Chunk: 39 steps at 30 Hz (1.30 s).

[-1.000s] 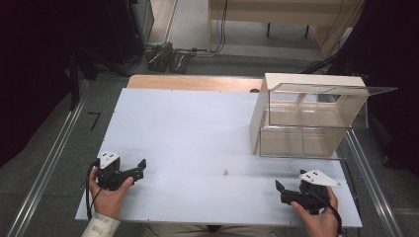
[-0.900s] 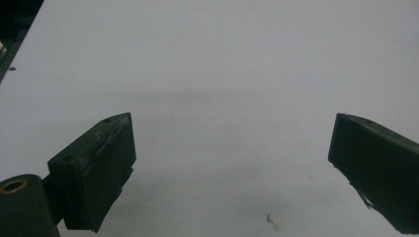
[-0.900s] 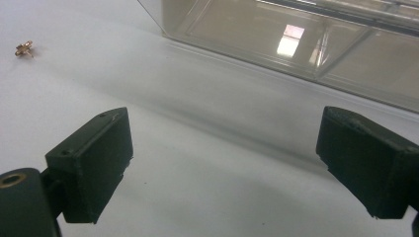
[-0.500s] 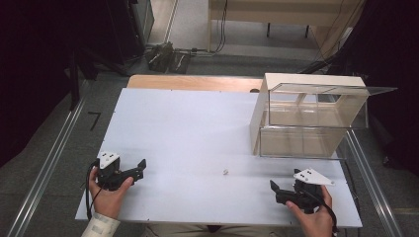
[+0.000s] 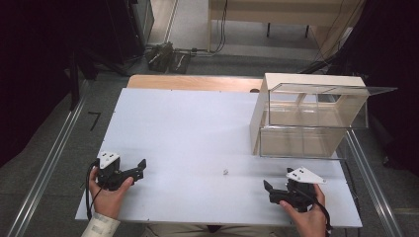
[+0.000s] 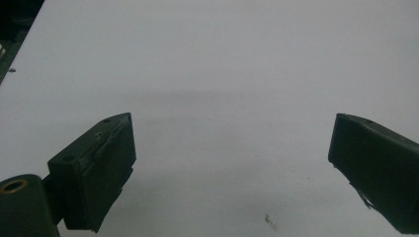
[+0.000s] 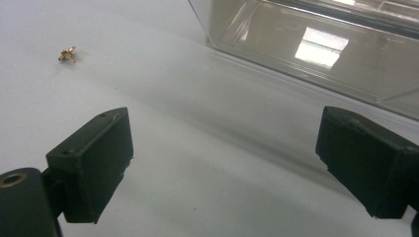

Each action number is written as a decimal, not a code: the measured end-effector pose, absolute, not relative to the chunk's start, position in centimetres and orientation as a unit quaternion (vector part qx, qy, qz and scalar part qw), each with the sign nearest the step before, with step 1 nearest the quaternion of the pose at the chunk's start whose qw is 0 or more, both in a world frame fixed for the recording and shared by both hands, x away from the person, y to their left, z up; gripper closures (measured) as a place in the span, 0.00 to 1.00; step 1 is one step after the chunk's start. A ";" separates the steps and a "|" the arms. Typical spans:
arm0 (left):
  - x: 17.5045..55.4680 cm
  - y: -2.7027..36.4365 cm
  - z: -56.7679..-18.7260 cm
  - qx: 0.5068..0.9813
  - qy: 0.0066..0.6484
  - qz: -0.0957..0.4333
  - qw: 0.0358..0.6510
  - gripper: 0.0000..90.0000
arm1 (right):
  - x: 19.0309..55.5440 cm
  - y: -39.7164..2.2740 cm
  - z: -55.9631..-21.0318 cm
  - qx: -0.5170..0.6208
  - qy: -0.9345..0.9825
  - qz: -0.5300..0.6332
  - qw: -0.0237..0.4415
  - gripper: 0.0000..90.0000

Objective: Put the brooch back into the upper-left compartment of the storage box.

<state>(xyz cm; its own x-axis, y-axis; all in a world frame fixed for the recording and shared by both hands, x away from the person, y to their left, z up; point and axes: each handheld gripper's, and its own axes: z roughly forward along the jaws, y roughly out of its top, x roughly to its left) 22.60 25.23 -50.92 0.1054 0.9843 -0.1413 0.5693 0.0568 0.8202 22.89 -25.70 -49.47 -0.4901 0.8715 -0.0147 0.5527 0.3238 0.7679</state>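
While both hands rested near the front edge of the white table (image 5: 197, 118), the 2 grippers sat well apart, each with its jaws spread wide and nothing between them. The left gripper (image 5: 140, 168) lay at the table's front left, pointing toward the middle, with bare tabletop ahead of it in the left gripper view. The right gripper (image 5: 269, 191) sat at the front right, just in front of the clear plastic box (image 5: 314, 121). A small gold-coloured object (image 7: 67, 53), too small to identify, lay alone on the table between the 2 grippers, nearer the right one, ahead of its left jaw and apart from the box.
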 end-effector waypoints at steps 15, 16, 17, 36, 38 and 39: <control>22.6 25.3 -50.9 0.633 0.613 0.266 0.391 0.05 | 23.1 -23.5 -49.6 0.430 0.796 0.371 0.208 0.07; 22.6 25.3 -50.9 0.632 0.614 0.266 0.391 0.05 | 23.1 -23.4 -49.6 0.429 0.797 0.371 0.207 0.07; 22.6 25.3 -50.9 0.632 0.614 0.266 0.391 0.05 | 23.1 -23.3 -49.6 0.428 0.798 0.371 0.207 0.07; 22.6 25.2 -51.0 0.633 0.614 0.265 0.390 0.05 | 23.3 -21.5 -49.8 0.411 0.806 0.378 0.196 0.07; 22.6 25.2 -51.0 0.633 0.613 0.265 0.390 0.05 | 23.4 -21.3 -49.8 0.409 0.807 0.378 0.195 0.07; 22.6 25.2 -51.0 0.633 0.613 0.265 0.390 0.05 | 23.4 -21.2 -49.8 0.409 0.807 0.379 0.194 0.07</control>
